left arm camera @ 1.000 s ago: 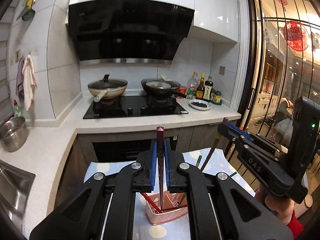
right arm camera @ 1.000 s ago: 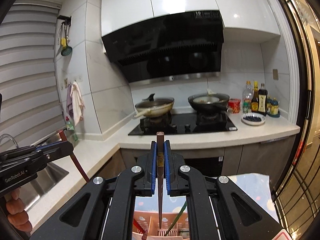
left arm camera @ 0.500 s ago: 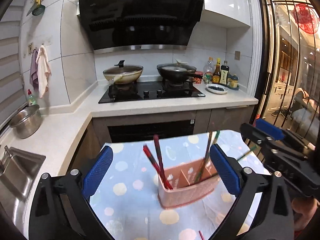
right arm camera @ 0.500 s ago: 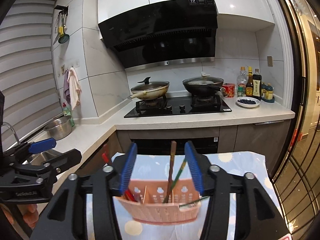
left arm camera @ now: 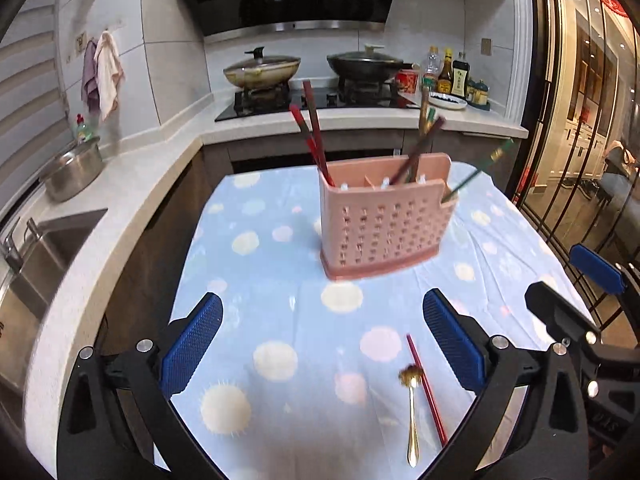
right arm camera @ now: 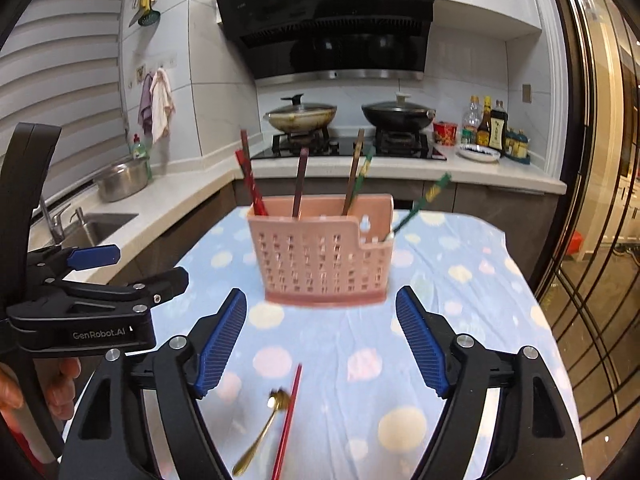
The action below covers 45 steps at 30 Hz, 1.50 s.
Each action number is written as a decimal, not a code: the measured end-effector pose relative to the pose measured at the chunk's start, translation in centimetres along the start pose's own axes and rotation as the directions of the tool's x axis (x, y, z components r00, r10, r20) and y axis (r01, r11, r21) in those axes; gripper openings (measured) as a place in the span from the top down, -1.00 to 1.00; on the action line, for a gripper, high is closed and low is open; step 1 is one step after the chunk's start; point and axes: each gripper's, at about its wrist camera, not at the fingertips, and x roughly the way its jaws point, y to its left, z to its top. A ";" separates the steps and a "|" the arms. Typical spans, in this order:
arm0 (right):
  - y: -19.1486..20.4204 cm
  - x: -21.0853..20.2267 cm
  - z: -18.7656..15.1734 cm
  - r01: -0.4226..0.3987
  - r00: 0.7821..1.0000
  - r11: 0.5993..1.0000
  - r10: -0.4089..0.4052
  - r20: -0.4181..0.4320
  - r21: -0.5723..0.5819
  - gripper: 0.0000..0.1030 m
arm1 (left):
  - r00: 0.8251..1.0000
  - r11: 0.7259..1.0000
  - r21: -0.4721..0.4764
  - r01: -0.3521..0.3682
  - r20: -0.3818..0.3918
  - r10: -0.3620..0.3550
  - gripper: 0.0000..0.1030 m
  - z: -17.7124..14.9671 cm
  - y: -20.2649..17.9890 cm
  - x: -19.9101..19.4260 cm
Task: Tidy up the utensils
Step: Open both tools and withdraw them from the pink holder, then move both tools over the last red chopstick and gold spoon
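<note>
as both tongs gape | holder: six chopsticks | cloth: one spoon

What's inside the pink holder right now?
The pink holder holds several chopsticks: red ones at left, brown and green ones further right. Their lower ends are hidden behind its wall.

Two lidded woks are sitting on the stove; a steel pot is resting beside the sink.

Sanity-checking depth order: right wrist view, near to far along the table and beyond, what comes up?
Gold spoon → pink utensil holder → far edge of the dotted tablecloth → stove → range hood.
</note>
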 end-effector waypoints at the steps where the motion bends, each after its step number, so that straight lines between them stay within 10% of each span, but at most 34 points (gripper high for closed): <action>1: 0.1 -0.4 -0.7 0.000 1.000 1.000 0.000 -0.009 0.000 -0.47 | 1.000 1.000 0.001 -0.005 -0.008 0.005 -0.86 -0.7 -0.2 -0.2; 39: 2.3 -2.3 -15.1 0.020 0.962 1.000 -0.024 -0.273 -0.015 -0.65 | 0.981 0.993 0.051 -0.102 -0.162 0.109 -0.86 -14.2 -1.0 -0.7; 45: 3.9 -1.6 -16.5 -0.001 0.954 0.998 -0.018 -0.299 -0.065 -0.40 | 0.985 0.996 0.040 -0.077 -0.153 0.082 -0.86 -15.3 -1.0 -0.7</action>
